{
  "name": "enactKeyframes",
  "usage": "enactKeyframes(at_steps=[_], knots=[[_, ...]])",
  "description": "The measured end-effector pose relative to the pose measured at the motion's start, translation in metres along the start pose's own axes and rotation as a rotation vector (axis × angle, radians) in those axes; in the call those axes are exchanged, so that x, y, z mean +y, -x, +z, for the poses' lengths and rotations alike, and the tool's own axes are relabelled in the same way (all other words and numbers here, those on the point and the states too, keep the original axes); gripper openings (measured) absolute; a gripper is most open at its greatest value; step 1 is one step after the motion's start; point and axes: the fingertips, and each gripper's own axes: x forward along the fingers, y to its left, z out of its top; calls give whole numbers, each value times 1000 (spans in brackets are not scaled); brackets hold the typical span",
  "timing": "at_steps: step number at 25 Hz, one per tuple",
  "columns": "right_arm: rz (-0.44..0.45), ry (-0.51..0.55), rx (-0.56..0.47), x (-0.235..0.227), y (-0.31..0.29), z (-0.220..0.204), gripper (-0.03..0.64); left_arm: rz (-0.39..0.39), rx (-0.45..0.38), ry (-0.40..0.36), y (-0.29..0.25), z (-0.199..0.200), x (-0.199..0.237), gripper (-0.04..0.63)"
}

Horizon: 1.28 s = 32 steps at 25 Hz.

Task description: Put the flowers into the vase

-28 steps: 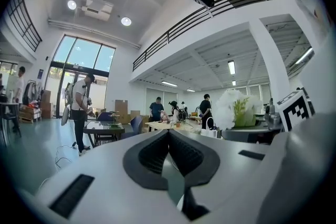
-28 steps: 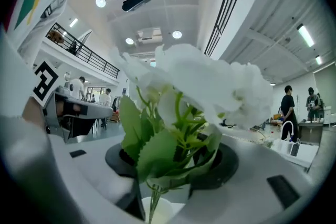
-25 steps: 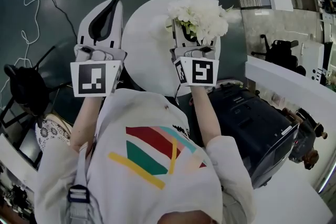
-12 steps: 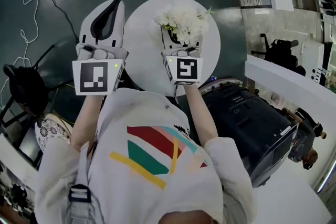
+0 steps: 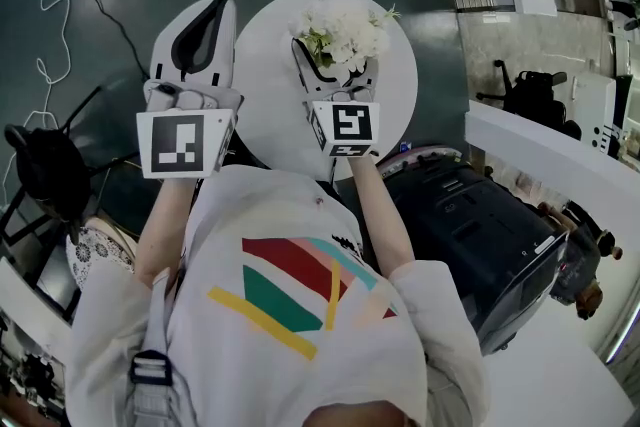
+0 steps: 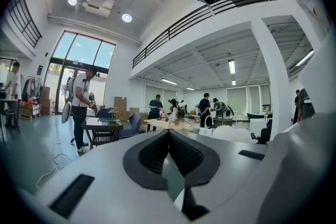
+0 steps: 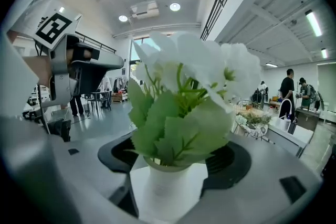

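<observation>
A bunch of white flowers (image 5: 345,23) with green leaves (image 7: 178,123) stands in a small white vase (image 7: 168,186) on the round white table (image 5: 270,85). My right gripper (image 5: 335,50) reaches over the table with the vase and stems between its jaws. In the right gripper view the right gripper (image 7: 176,157) has its dark pads either side of the vase; the jaws are opening and stand apart from it. My left gripper (image 5: 212,10) hangs left of the table above the dark floor. In its own view the left gripper (image 6: 168,134) is shut and holds nothing.
A black case (image 5: 470,225) lies right of the person, beside a white counter (image 5: 540,155). A white cable (image 5: 60,5) trails over the floor at the left and a black chair (image 5: 40,165) stands there. Several people (image 6: 81,107) and tables are far off in the hall.
My right gripper has come down and a little left with the flowers, settling over the table, and its jaws have widened. The left gripper has stayed where it was.
</observation>
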Motion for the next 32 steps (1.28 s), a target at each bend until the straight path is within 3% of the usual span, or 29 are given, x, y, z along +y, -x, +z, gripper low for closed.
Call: enactKeyframes(at_steps=[15,25,30,32], knots=[[-5,-55,181,-12,5,-66,351,2,-11,-3,1,1,-7,8],[82,-108,315,-3,30,-107,351,-2,-18,-9,1,3,-3,8],[50,-181,376,-6,61,-114,348,-13,-14,-5,3,2,-3,8],[-9,-222,384,-19,76,-107,325,-16,5,5,4,-3,-2,8]])
